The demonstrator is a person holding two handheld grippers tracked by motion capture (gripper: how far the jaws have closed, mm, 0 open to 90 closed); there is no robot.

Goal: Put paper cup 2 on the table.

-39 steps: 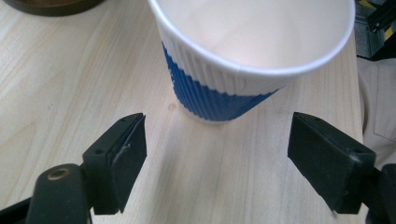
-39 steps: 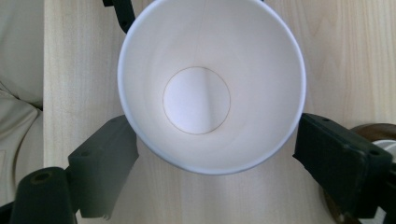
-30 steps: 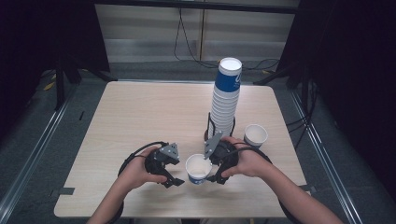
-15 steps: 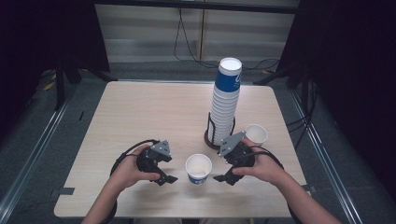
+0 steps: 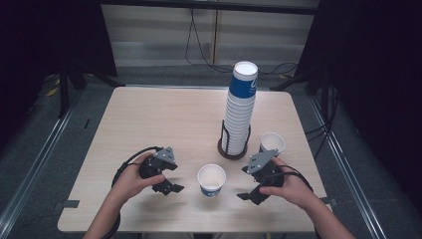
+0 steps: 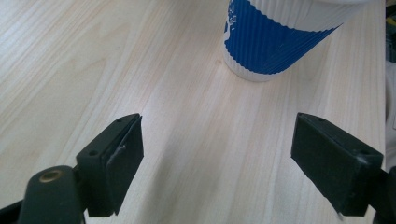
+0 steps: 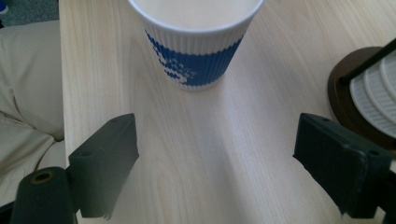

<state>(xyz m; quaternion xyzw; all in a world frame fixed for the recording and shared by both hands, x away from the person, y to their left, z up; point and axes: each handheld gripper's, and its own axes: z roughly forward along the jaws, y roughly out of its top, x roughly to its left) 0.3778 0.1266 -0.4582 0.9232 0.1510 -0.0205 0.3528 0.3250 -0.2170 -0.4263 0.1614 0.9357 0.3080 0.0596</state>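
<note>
- Paper cup (image 5: 211, 179): stands upright and open-mouthed on the table (image 5: 149, 119), between your two tongs and touching neither. White ribbed wall, white rim, a broad blue band round the lower body with a small white print on it, and a narrow white strip at the foot. Its inside is plain white.
- Left gripper (image 5: 169, 181): held in your left hand (image 5: 132, 180), just to the left of the cup. Its jaws stand wide apart with bare wood between them; in the left gripper view the cup (image 6: 280, 37) sits ahead of the jaws and toward the right-hand one, clear of both.
- Right gripper (image 5: 253, 191): held in your right hand (image 5: 291, 188), just to the right of the cup. Its jaws are likewise spread wide with nothing between them; in the right gripper view the cup (image 7: 196, 42) stands ahead, nearer the left-hand jaw, untouched.
- Cup stack (image 5: 240, 117): a tall column of nested ribbed cups, the top one blue-banded, in a dark wire holder (image 5: 233, 147) beyond the right gripper.
- Second cup (image 5: 272, 143): upright, just beyond your right gripper, beside the holder.
</note>
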